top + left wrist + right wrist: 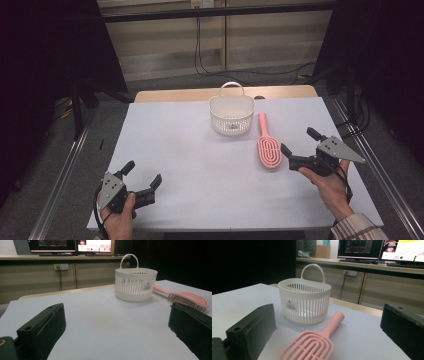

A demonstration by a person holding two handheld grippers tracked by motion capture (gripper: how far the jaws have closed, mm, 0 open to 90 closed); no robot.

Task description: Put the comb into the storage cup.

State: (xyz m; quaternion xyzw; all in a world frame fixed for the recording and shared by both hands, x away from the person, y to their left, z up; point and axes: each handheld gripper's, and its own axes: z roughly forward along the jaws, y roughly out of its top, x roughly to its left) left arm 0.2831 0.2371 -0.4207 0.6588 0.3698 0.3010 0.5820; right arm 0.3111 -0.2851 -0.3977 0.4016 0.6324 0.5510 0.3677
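Between the spread jaws of the right gripper (296,148), nothing is held; the claw rests low at the right side of the table, gripped by the person's right hand (327,180), and its opening faces the pink hairbrush (268,143) that lies just beside it, apart from the jaw tips. In the right gripper view the brush head (310,347) sits between the two black jaws at the bottom of the picture, and the handle (334,321) runs away from the claw toward the white slatted basket (304,301). That is the relation the coming move likely turns on: the brush's long axis runs near-to-far on the table, head toward the person, handle end close to the basket but not touching it as far as the high view shows. A grasp would probably go across the narrow handle or the neck, not along it.

The left gripper (142,179) is also open and empty, low at the near left corner, well apart from the brush; in its own view the basket (135,283) and brush (188,299) lie far off to the right. The right hand is plainly the nearer one.

The basket stands upright at the far middle, loop handle up. The table (190,165) is covered with a plain pale sheet over a wooden top. Beyond it are a panelled wall, hanging cables and monitors, with dark curtains at both sides.
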